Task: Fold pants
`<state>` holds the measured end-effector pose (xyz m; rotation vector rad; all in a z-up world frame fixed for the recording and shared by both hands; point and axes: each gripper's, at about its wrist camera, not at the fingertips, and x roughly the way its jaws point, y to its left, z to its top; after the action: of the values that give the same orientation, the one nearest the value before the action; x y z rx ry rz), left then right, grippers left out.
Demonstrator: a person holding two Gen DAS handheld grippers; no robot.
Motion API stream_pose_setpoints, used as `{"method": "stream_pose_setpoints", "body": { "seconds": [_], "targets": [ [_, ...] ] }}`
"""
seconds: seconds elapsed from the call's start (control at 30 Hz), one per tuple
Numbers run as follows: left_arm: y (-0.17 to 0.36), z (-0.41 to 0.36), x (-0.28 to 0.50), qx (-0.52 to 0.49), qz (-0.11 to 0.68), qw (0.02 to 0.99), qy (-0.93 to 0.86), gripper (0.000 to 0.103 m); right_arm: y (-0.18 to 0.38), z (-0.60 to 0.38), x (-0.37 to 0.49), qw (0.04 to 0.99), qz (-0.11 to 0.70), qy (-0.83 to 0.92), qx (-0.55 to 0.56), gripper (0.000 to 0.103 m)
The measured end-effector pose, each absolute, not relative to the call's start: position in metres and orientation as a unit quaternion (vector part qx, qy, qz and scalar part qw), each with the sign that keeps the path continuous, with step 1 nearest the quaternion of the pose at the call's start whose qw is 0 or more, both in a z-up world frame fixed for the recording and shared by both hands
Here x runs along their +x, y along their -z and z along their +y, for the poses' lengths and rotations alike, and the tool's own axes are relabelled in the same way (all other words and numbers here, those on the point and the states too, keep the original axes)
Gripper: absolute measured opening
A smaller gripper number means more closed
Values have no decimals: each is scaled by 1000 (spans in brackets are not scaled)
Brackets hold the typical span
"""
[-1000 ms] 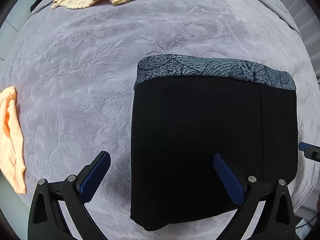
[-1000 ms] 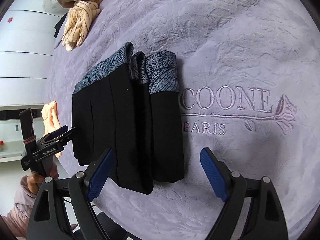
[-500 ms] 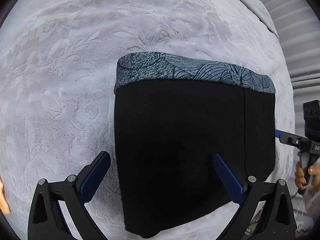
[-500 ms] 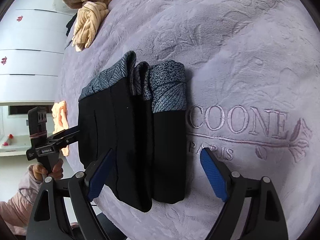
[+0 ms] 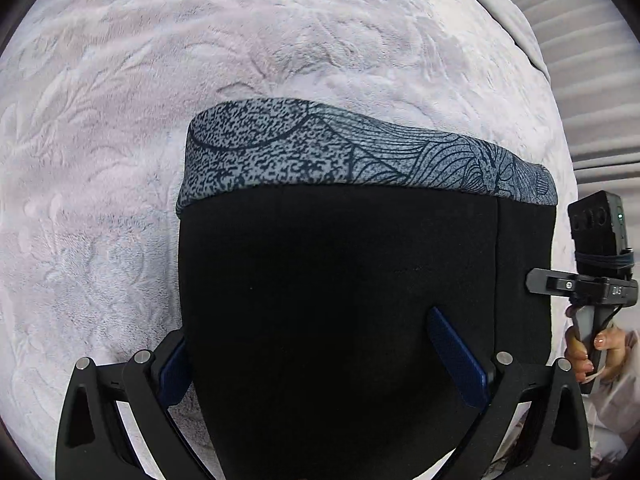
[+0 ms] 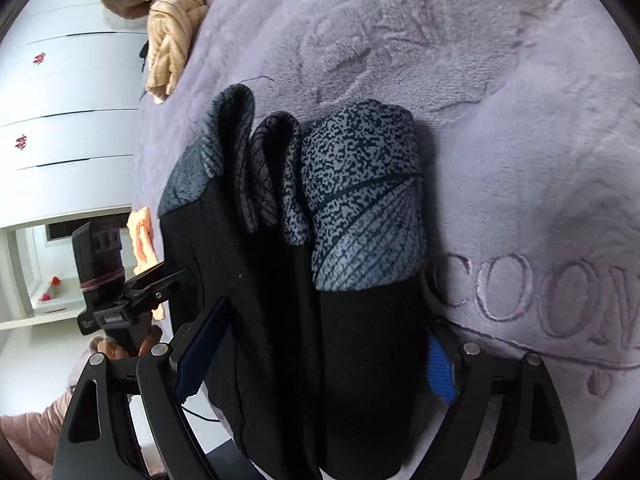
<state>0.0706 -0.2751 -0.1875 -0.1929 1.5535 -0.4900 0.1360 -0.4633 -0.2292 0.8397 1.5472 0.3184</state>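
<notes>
Black folded pants (image 5: 340, 300) lie on the lilac blanket (image 5: 120, 160), between the spread fingers of both the left gripper (image 5: 324, 356) and right gripper (image 6: 316, 360). Bare blanket beyond the fingertips. Stitched beside the right finger: "COO".

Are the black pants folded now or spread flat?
Folded: the pants lie in stacked layers, and the patterned waistband shows three times.

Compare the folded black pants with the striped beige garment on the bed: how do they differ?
The black pants are folded into a neat stack; the striped beige garment lies crumpled. The pants are dark with a grey patterned waistband; the garment is pale with thin stripes. Both rest on the lilac blanket.
</notes>
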Motion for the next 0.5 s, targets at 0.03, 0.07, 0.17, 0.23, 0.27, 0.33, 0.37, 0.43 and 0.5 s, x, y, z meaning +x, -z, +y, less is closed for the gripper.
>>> {"method": "stream_pose_setpoints", "body": {
  "seconds": [0.03,0.07,0.17,0.23,0.27,0.33,0.37,0.43,0.5],
  "targets": [
    [191,-274,73,-97,696,677,219,103,229,-462,136,625,674,-138,368,89],
    [193,-272,73,-108,700,670,220,103,228,-462,135,626,674,-137,368,88],
    [195,-266,74,-114,705,666,214,103,223,-461,132,626,671,-137,372,79],
    [189,-261,69,-112,697,675,214,97,220,-466,129,625,667,-143,380,72],
    [186,-262,65,-111,691,680,216,92,217,-468,128,622,662,-148,391,65],
    [174,-259,59,-111,677,692,223,81,210,-472,124,620,652,-158,406,55],
    [168,-257,55,-112,672,697,226,74,206,-472,122,622,648,-160,410,51],
    [158,-252,51,-120,666,700,230,70,198,-472,117,624,639,-159,420,48],
    [150,-246,49,-128,661,701,237,70,188,-469,112,627,628,-157,435,46]
  ]
}}
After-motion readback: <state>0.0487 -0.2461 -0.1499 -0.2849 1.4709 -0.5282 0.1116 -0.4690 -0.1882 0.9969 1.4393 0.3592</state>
